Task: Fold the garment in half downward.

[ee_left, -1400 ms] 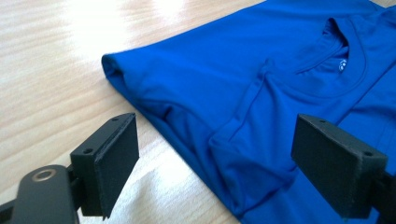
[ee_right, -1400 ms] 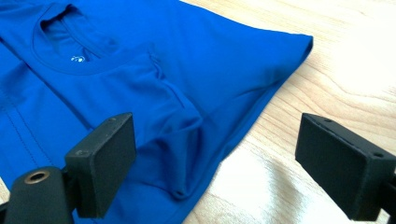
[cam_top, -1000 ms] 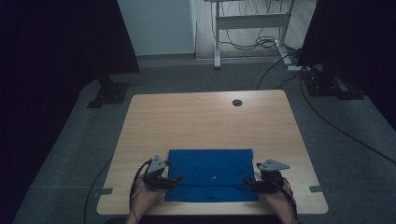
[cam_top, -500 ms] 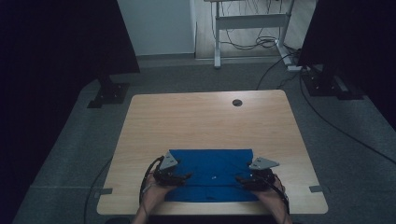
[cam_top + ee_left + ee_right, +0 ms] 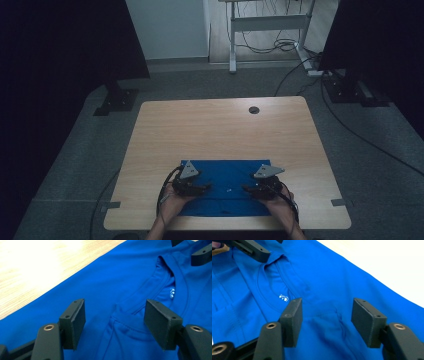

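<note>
Both of your hands have slid inward over the blue shirt [image 5: 226, 187] since a second ago, from its left and right edges toward the middle, and both claws have just been closing, with shirt cloth between their jaws. Your left claw [image 5: 204, 188] lies on the left part of the shirt; in the left gripper view its jaws stand apart over a raised fold just beside the collar [image 5: 172, 277], the pads not yet pressing it. Your right claw [image 5: 247, 189] rests on the right part, jaws likewise apart, straddling a small wrinkle near the white neck print [image 5: 283, 297]. That shirt lies spread flat at the near edge of the table [image 5: 220, 130], in the middle.
</note>
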